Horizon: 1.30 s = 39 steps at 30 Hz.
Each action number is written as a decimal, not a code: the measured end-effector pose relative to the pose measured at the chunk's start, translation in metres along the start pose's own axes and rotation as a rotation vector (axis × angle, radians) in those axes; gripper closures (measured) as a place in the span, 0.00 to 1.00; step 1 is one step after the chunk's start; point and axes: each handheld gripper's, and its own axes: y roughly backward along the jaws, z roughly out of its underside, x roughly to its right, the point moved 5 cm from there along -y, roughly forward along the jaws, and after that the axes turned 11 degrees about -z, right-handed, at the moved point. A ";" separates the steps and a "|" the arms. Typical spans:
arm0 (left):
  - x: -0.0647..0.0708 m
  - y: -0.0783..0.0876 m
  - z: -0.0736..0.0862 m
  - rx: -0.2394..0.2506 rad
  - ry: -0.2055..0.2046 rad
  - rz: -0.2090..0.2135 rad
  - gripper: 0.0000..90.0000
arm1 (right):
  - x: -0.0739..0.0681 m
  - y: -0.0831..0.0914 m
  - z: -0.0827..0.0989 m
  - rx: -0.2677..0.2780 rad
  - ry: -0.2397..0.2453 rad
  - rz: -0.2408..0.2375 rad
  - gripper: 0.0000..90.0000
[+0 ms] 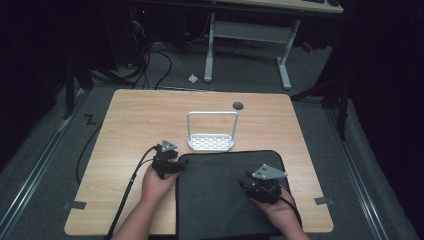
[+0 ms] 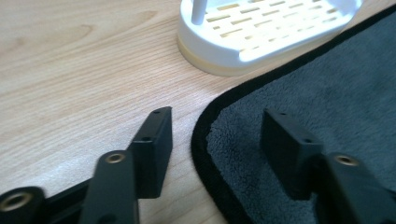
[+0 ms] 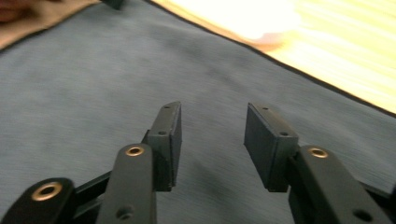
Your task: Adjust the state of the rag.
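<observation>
A dark grey mat [image 1: 220, 195] with a black hem lies flat on the near half of the wooden table [image 1: 135, 120]. Its far edge touches a white slotted rack [image 1: 211, 141] with a tall wire hoop. My left gripper [image 1: 172, 159] sits at the mat's far left corner. In the left gripper view it [image 2: 215, 135] stands open, one jaw over bare wood and the other over the mat's hem [image 2: 201, 140], with nothing pinched. My right gripper [image 1: 250, 184] hovers over the mat's right part. In the right gripper view it [image 3: 212, 135] is open above the grey fabric [image 3: 93, 93].
A small dark round hole [image 1: 238, 105] sits in the table behind the rack. Cables trail off the table's left front edge. Beyond the far edge stand a white desk frame [image 1: 247, 45] and floor cables.
</observation>
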 end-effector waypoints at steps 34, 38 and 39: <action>-0.002 0.002 0.005 -0.002 0.093 0.122 0.88 | -0.150 -0.104 -0.031 -0.127 0.219 -0.237 0.46; -0.003 0.002 0.005 -0.004 0.097 0.123 0.88 | -0.154 -0.109 -0.031 -0.126 0.219 -0.243 0.44; -0.003 0.002 0.005 -0.003 0.098 0.123 0.88 | -0.154 -0.109 -0.031 -0.126 0.216 -0.246 0.44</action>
